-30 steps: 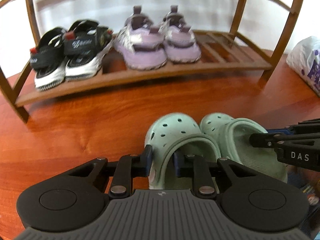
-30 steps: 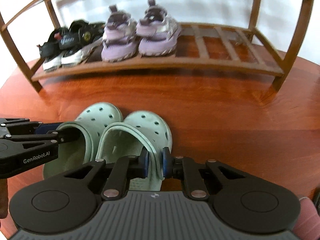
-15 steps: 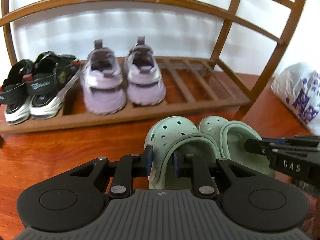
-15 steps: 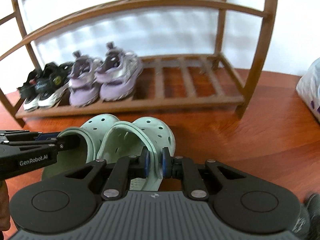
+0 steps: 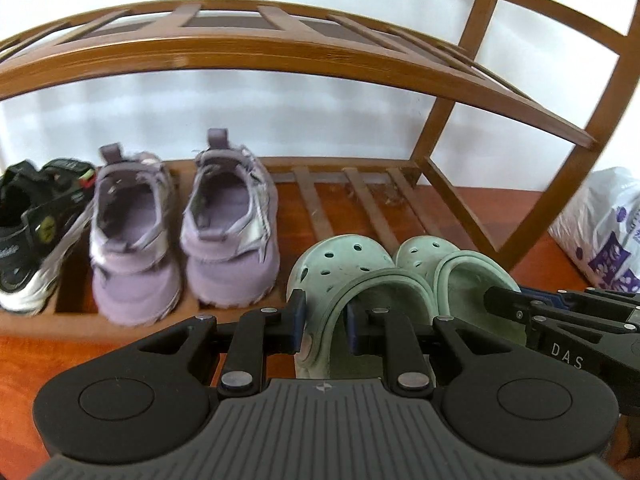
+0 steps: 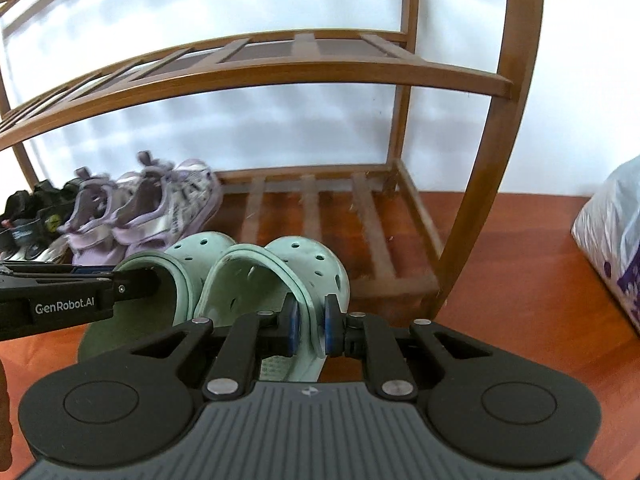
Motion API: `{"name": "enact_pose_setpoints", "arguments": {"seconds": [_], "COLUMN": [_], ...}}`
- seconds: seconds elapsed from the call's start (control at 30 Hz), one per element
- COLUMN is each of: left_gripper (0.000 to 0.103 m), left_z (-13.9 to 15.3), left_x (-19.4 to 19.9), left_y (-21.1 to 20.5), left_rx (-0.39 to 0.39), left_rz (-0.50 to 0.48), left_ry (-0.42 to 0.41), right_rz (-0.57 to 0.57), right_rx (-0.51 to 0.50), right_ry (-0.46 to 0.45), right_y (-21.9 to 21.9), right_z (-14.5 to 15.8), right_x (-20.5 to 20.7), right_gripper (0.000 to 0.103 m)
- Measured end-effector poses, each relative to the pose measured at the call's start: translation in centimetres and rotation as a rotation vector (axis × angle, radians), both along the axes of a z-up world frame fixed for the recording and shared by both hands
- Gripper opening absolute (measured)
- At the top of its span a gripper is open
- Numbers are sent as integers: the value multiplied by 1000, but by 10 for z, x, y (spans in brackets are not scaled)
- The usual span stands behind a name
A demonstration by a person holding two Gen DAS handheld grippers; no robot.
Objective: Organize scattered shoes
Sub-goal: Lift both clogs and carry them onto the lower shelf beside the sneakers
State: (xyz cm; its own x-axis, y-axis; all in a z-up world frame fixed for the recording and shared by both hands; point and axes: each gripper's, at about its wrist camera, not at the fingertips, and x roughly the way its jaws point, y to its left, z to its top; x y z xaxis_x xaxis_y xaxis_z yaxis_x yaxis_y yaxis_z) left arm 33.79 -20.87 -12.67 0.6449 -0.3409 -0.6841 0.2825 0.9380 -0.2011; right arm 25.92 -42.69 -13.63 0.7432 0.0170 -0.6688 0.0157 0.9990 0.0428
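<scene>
Shoes fill the lower shelf (image 5: 360, 200) of a wooden rack from its left end. In the left wrist view, at nine o'clock, sits a black sandal pair (image 5: 36, 232), just beside it a lilac sneaker pair (image 5: 184, 236), heels toward the camera. Toward five o'clock from the sneakers, a mint green left clog (image 5: 344, 276) and right clog (image 5: 468, 272) (touching side by side) reach toes-first over the shelf's front edge; whether they rest on it I cannot tell. The left gripper (image 5: 322, 322) pinches the left clog's outer side wall, one pad outside, one inside. The right gripper (image 6: 308, 320) nips the right clog's outer side wall the same way. At three o'clock, well apart from the rack, a white plastic bag (image 5: 600, 232) with purple print lies on the reddish floor (image 6: 520, 280).
</scene>
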Motion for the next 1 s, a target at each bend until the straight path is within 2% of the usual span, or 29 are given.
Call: {"name": "enact_pose_setpoints", "arguments": {"seconds": [0.33,0.43,0.57,0.67,0.83,1.0], "left_gripper": [23,23,32,35,43,49], "left_z": [-21,-30,-34,-35,-34,-25], "left_x": [36,48,56,56,48,32], "left_y": [-26,-30,-33,-31,-29,-23], "left_rx": [32,37,48,32,59,52], "left_rz": [45,50,21,12,-11,-24], "left_ry": [11,39,27,33,21,11], "right_rz": [19,29,28,30,23,15], "right_rx": [-26,-28,-27,-21,-10,7], "right_ry": [-23,-30,-6,5,-2,2], "right_y": [-18,-21,-25,-25,-24,-20], "right_z": [-25,-30,-41,-46,-43,-30], "right_x": [49,60,75,77,74,56], "right_gripper": [14,14,15,18,24,28]}}
